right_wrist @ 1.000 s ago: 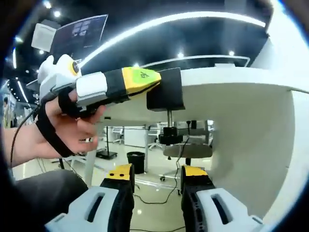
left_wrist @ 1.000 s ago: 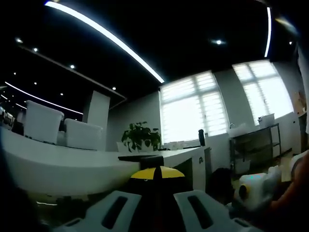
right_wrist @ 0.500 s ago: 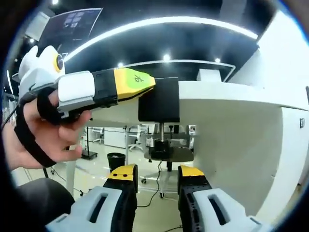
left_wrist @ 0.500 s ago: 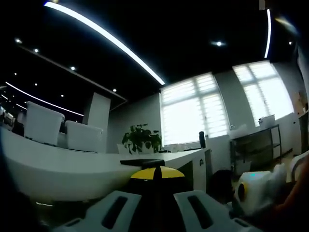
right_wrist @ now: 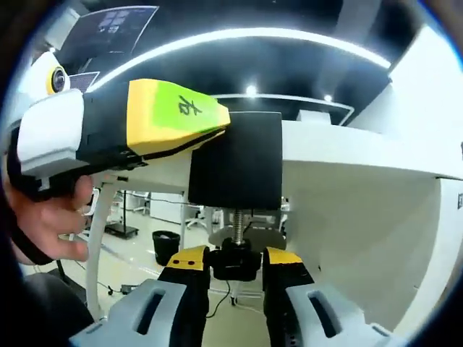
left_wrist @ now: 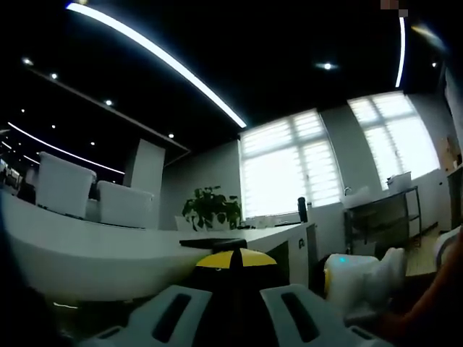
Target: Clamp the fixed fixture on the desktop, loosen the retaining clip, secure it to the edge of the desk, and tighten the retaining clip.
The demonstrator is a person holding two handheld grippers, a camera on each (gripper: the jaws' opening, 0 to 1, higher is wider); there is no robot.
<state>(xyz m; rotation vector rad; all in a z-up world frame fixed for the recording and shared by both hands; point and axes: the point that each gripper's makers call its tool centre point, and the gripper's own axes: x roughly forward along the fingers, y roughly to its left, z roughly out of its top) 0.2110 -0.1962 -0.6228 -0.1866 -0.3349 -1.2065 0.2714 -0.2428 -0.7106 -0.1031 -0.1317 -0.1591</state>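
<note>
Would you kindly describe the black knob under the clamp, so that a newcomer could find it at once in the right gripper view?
Start at the white desk and find the black clamp block on its edge, where the left gripper holds it. A threaded screw hangs below the block, and the black knob sits at its lower end, between the right gripper's yellow-tipped jaws. It is the one small, dark, lobed piece there.

- White desk (right_wrist: 362, 188): black fixture (right_wrist: 235, 159) clamped over its near edge.
- Desk (left_wrist: 94, 249) surface: two white bins (left_wrist: 65, 184) at far left, potted plant (left_wrist: 211, 206) beyond.
</note>
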